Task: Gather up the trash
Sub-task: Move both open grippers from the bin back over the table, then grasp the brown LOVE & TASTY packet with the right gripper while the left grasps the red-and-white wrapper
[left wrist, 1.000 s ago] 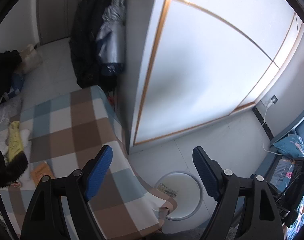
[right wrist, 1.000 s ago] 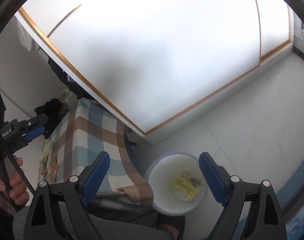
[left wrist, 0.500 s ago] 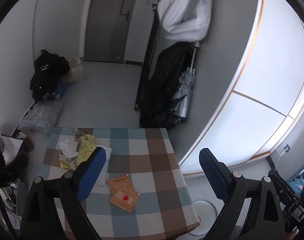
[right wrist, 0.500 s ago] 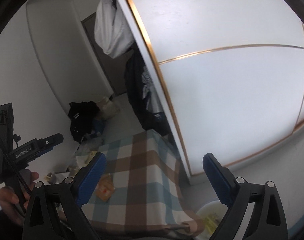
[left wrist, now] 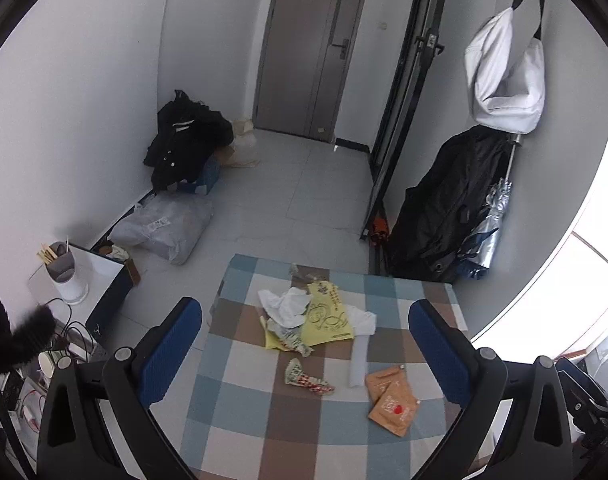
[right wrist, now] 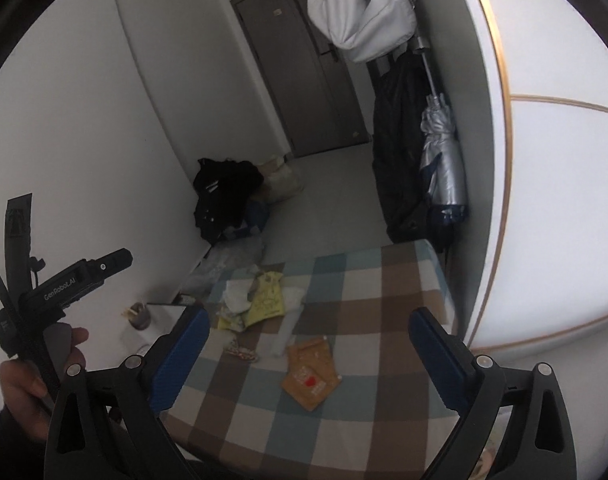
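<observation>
Left gripper [left wrist: 304,354]: held above the checked table; its blue-padded jaws are opening and already stand very wide, with nothing gripped between them.
Right gripper [right wrist: 308,358]: likewise held above the table, jaws spread wide, nothing pinched between the blue pads.
Left hand [right wrist: 31,384]: seen at the lower left of the right wrist view, wrapped around the handle of the other gripper.
Table [left wrist: 263,436]: covered by a cloth checked in brown, blue and white; it is set close to the wall on the right.
Trash pile [left wrist: 304,320]: crumpled white paper, a yellow printed bag and torn wrappers are heaped together toward the far middle of the table.
Orange packet [left wrist: 392,400]: laid flat on the cloth, nearer than the pile and to its right; a red spot is printed on it.
Striped wrapper [left wrist: 306,378]: a small crumpled piece is left just nearer than the pile, to the left of the orange packet.
White strip [left wrist: 358,362]: a pale flat piece is placed between the pile and the orange packet.
Floor beyond: a grey plastic bag [left wrist: 163,226] and black clothing [left wrist: 183,138] are left against the left wall.
Right wall: a black coat [left wrist: 448,204] and a folded silver umbrella [left wrist: 486,230] are hung there, under a white bag [left wrist: 504,76].
</observation>
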A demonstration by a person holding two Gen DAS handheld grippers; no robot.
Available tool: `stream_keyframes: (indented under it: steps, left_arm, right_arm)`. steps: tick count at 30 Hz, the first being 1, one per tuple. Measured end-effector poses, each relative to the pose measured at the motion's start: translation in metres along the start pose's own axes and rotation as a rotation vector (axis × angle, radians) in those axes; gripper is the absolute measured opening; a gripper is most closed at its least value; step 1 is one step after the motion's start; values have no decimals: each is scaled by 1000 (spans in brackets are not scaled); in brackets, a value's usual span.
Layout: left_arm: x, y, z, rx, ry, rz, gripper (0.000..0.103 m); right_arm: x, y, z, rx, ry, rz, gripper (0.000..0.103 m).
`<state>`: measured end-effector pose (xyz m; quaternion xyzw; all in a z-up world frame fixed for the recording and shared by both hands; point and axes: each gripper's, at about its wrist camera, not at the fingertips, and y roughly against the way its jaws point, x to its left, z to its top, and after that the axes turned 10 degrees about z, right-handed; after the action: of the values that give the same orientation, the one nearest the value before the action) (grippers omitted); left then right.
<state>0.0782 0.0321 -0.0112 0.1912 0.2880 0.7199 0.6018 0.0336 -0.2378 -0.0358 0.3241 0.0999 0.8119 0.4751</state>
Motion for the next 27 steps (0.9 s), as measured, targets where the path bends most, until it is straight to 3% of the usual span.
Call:
stream_keyframes:
  steps: [7,16,21,27]
  left_arm:
    - [34,-25,-19,15,4,56,102]
    - [52,-52,-15,113,72,10,102]
    - [51,-61,-14,150,78,-32,102]
    - [54,-76,-15,190,107,-15,102]
  right_arm:
    - [14,-49,-16,131,58,-2,101]
    - [14,-88,-21,267,188,27,101]
    - [8,-109,-31,340,260,99,100]
    - [3,-137,-49,423,285,120,99]
